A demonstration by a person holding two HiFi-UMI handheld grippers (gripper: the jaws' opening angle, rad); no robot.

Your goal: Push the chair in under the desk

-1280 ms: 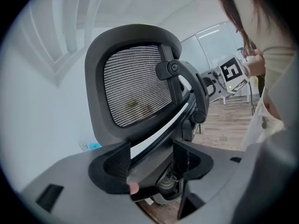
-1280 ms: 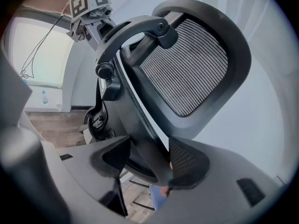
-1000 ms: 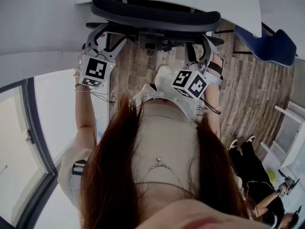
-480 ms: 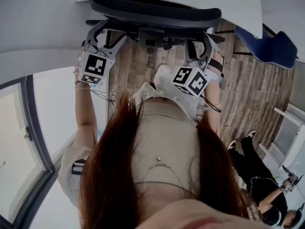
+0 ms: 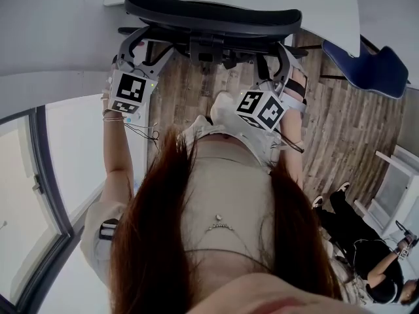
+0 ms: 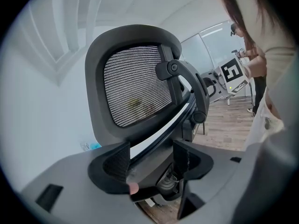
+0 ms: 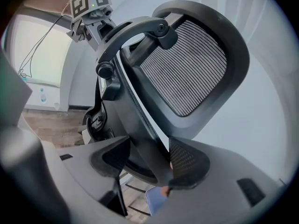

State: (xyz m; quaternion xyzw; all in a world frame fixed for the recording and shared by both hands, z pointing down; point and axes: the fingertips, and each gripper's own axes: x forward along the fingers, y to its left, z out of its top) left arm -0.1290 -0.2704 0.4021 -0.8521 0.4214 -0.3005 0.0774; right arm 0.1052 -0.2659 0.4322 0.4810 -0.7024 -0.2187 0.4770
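Chair [image 5: 213, 15] nearer desk [image 5: 327, 12], left gripper [image 6: 150, 164] and right gripper [image 7: 148, 161] tight on its frame; blue chair [image 5: 366, 67] alongside.

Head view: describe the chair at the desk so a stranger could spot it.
Find the white desk along the top edge. The black chair stands at it, directly ahead of the person. Unlike the blue chair at right, it is mesh-backed.
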